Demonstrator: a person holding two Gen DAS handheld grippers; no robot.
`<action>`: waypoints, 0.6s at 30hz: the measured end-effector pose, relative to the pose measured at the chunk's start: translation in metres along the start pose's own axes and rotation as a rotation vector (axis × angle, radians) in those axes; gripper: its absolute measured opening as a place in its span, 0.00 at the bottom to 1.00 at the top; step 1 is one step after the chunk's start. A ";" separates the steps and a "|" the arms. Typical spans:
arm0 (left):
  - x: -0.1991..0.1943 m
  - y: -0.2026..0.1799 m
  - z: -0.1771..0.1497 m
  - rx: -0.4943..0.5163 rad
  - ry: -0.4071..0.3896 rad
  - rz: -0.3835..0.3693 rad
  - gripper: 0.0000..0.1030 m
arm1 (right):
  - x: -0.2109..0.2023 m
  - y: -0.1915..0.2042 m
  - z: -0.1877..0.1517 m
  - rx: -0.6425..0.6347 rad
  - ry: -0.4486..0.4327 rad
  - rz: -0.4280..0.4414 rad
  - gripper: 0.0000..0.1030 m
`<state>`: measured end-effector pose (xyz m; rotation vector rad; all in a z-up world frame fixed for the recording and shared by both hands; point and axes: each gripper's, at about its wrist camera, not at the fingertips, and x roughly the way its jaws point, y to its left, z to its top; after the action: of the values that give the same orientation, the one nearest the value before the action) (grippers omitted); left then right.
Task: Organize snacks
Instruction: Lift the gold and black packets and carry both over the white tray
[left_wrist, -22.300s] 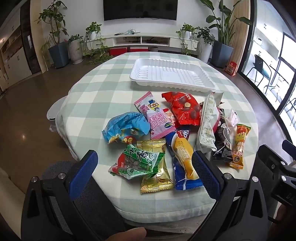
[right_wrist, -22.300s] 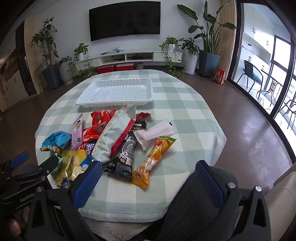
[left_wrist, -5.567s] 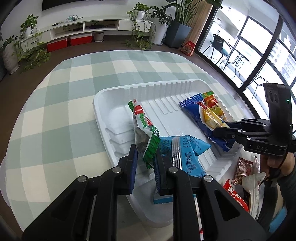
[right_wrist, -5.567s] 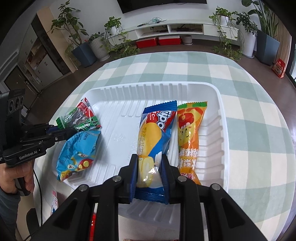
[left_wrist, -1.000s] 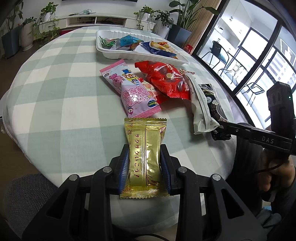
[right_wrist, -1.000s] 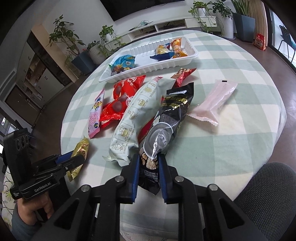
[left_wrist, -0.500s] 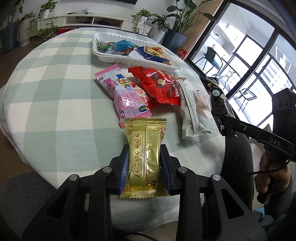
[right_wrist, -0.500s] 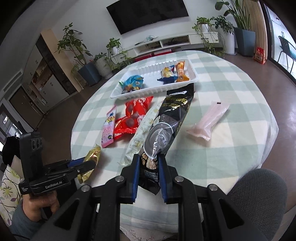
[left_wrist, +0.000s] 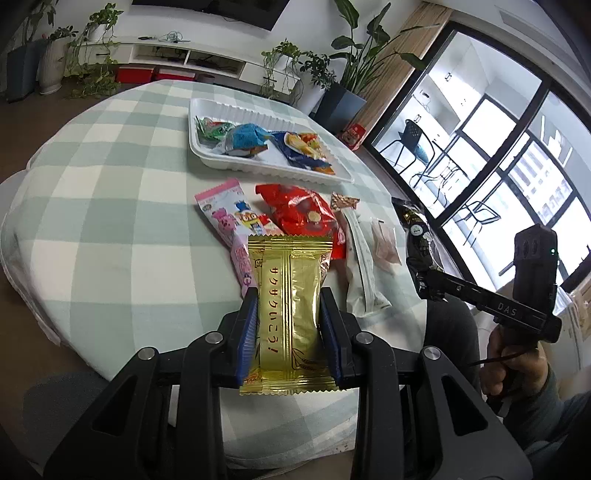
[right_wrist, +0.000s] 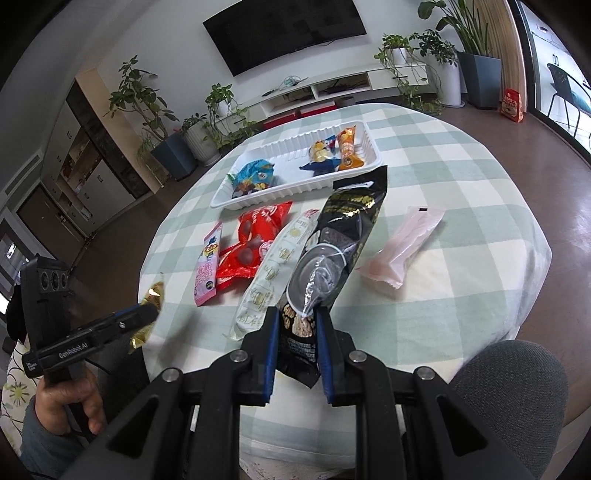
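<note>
The left gripper is clenched on a shiny gold foil snack packet, held low in the frame's centre above the table's near edge. The right gripper grips a long black glossy snack bag, rising from bottom centre. On the green-and-white checked tablecloth lie a red crinkly packet, a pink cartoon-printed packet, a pale cream packet and a translucent pink wrapper. Beyond them, upper centre, the white ribbed plastic tray holds several snacks.
</note>
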<state>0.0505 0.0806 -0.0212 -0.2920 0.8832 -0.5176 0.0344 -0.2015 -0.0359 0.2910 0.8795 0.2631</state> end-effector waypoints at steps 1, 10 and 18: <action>-0.003 0.002 0.005 -0.001 -0.009 -0.001 0.28 | -0.001 -0.003 0.002 0.001 -0.005 -0.005 0.21; -0.020 0.011 0.086 0.042 -0.126 0.021 0.28 | -0.031 -0.016 0.066 -0.080 -0.158 -0.064 0.21; -0.001 0.019 0.184 0.098 -0.179 0.066 0.28 | -0.022 0.004 0.144 -0.248 -0.256 -0.070 0.21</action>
<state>0.2021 0.1032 0.0824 -0.2150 0.6894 -0.4644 0.1335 -0.2255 0.0686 0.0601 0.5957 0.2607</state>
